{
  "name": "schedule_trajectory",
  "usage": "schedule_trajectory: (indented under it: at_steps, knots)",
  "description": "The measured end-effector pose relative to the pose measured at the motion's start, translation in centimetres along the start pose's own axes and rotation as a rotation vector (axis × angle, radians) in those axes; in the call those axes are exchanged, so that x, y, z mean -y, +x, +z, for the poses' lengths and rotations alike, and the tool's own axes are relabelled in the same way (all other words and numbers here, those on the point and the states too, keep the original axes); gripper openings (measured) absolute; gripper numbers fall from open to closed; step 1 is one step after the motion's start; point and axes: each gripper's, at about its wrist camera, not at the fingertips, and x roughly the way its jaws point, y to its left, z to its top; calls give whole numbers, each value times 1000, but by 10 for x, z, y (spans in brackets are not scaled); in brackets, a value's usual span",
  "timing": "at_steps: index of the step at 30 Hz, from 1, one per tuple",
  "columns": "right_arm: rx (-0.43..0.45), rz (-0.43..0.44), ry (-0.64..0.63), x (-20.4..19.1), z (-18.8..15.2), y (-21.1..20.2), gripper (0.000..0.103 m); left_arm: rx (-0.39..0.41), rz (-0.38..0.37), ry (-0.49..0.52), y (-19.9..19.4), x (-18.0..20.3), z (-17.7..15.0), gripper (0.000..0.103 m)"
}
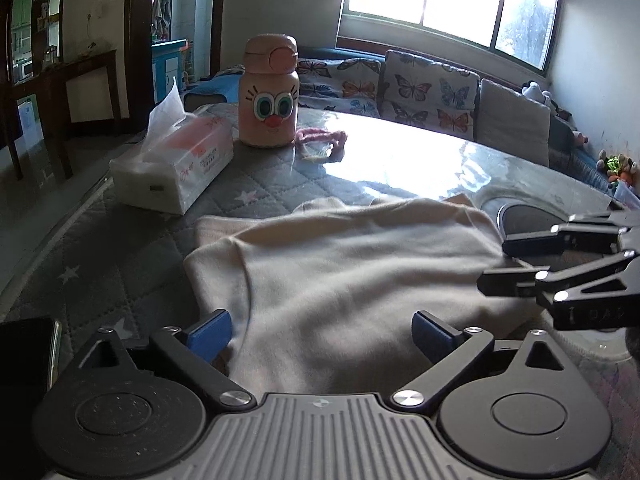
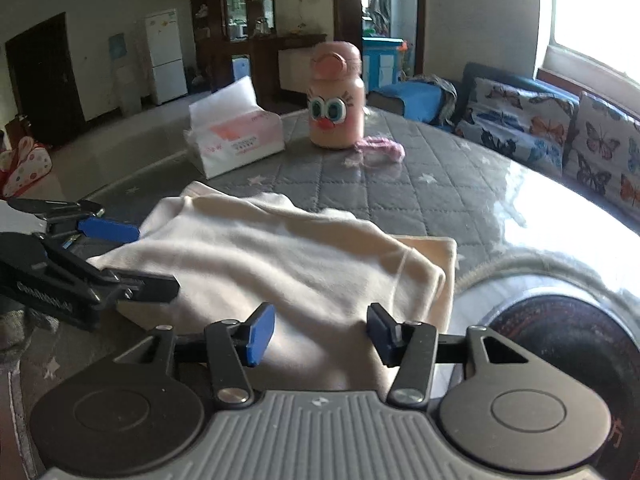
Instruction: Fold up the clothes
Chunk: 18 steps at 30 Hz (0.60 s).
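The cream shirt (image 1: 360, 272) lies partly folded on the quilted table (image 2: 440, 176), near edge toward both grippers. The left gripper (image 1: 322, 334) and right gripper (image 2: 322, 332) hover over that edge with jaws spread wide, holding nothing — likely poised to pinch it for another fold. A pink bottle (image 1: 269, 92) and tissue box (image 1: 176, 164) stand well behind.

Black gripper (image 1: 322, 336), blue pads (image 1: 212, 334), silver screws.
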Motion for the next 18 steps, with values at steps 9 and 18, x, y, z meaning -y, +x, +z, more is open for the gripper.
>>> schedule_trajectory:
  at_steps: [9,18]
  knots:
    - [10,4,-20,-13,3,11,62,26,36,-36,-8,-10,0,103]
    - [-13,-2,-95,-26,-12,9,78,-10,48,-47,-3,-12,-10,103]
